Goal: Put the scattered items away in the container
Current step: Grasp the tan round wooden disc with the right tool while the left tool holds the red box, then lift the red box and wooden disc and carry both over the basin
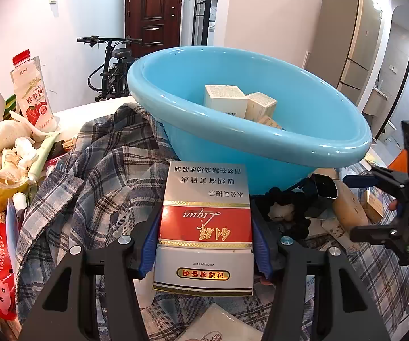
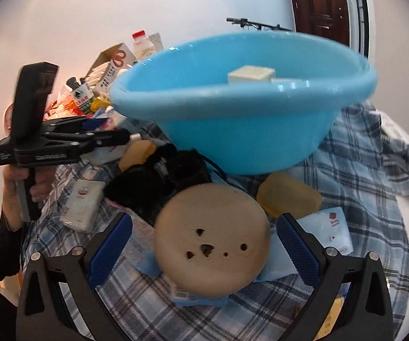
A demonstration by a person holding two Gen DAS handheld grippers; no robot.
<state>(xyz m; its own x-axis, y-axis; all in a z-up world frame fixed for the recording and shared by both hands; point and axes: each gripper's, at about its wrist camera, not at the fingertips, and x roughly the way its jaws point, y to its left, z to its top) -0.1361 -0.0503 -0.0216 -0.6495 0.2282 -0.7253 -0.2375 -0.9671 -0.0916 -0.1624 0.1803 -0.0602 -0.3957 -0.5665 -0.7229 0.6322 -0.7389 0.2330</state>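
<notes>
**Cigarette pack clamped at the basin; right gripper spread around a tan disc**

A blue basin point(image 1: 250, 130) is seen resting tilted on a plaid cloth point(image 1: 102, 176), its mouth toward the left wrist camera. Pale boxes point(image 1: 225, 96) are held inside it, two standing and a third partly hidden at about 4 o'clock of them.

The left gripper point(image 1: 204, 241) is clamped on a red-and-white cigarette pack point(image 1: 206, 227), blue pads pressed on both narrow sides. The pack's long axis runs along the fingers, toward 12 o'clock, its far end just before the basin's outer wall; its print is read upside down.

Only the left wrist view shows the red-capped drink bottle point(image 1: 32, 91) close up, at 10 o'clock, and the pack's grip. Only the right wrist view shows a round tan disc point(image 2: 213, 238) with small holes, between the fingers of the right gripper point(image 2: 204, 244), whose pads stand apart and clear of it. There the left gripper point(image 2: 130, 137) is seen side-on at 9 o'clock, a hand point(image 2: 14, 182) on its handle.
</notes>
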